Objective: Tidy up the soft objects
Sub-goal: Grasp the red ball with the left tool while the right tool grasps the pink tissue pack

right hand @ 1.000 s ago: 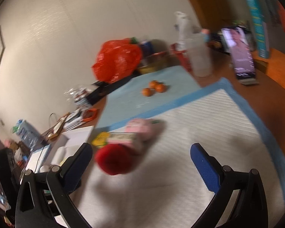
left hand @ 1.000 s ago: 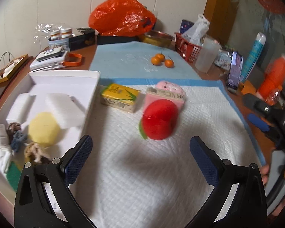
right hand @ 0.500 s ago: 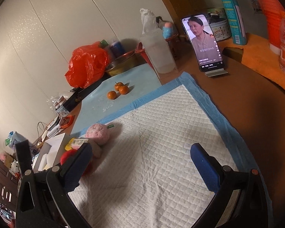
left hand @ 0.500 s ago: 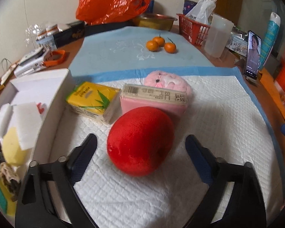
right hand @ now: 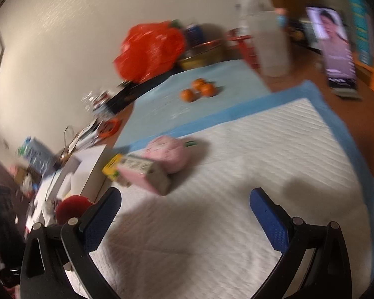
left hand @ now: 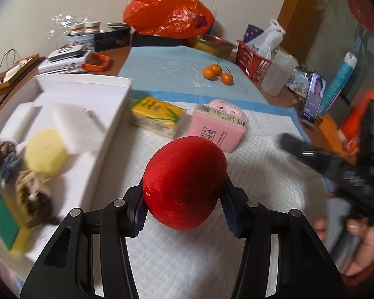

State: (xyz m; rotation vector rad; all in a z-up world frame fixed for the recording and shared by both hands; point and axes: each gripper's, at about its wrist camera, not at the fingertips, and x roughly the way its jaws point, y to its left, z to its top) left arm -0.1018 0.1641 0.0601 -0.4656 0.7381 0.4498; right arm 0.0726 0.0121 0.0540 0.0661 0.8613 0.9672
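Open quilted pad (right hand: 236, 199) lies ahead of the right hand-held gripper (right hand: 184, 214). To its left, the pink packet (right hand: 147, 172), pink plush toy (right hand: 169, 149) and white box wall (left hand: 107, 144) block passage; oranges (right hand: 199, 89) stand well beyond.

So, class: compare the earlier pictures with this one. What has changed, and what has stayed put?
The left gripper came forward and shut on the red plush apple, which it only faced a second ago with its fingers spread. The right gripper is open as before, holding nothing. The yellow pack, pink pack, pink plush and white box lie where they were.
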